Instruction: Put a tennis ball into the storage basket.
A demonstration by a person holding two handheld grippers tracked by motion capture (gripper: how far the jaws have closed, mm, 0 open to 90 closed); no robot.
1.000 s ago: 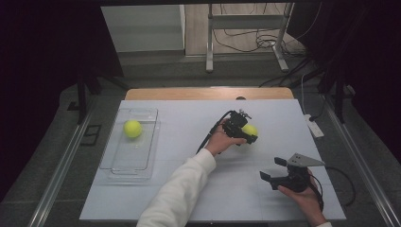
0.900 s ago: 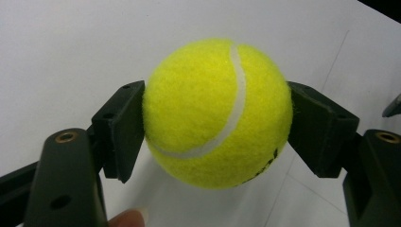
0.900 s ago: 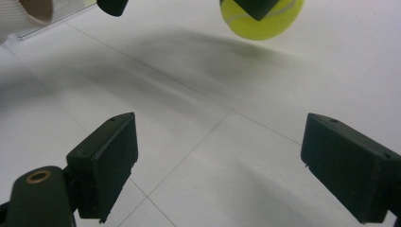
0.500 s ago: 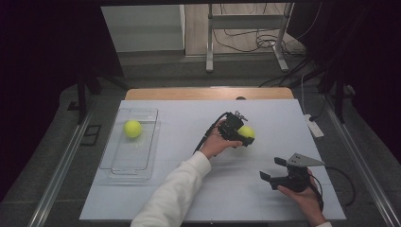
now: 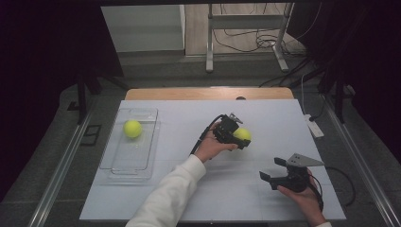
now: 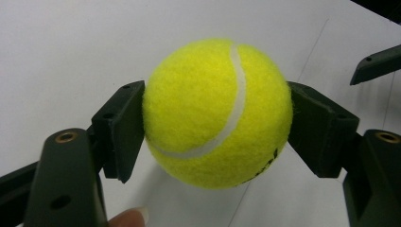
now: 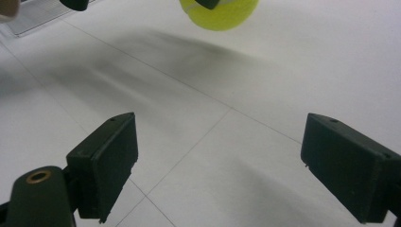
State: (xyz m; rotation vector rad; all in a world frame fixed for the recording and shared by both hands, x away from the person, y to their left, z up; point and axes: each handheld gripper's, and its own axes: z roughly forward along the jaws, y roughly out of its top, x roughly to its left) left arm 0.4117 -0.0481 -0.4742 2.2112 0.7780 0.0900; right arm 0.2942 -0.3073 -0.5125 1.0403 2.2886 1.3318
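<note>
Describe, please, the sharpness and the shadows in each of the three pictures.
High view: dim, dark surroundings, pale table evenly lit. Left gripper view: tennis ball sharp between the left tongs, soft shadow under it. Right gripper view: the right tongs sharp, long blurred shadows across the table.

White sleeve [image 5: 171,197]; black hand-held grippers (cabled, grey-plated).

Fuzzy yellow felt on the tennis ball [image 6: 217,113], crossed by a smooth white seam. Matt black plastic on the left gripper [image 6: 215,125], brass-coloured rivets at the joints. Same matt black on the right gripper [image 7: 217,163]. Smooth matt white table [image 5: 265,118]. Clear glossy plastic tray [image 5: 116,163]. Soft white cloth sleeve [image 5: 170,198].
</note>
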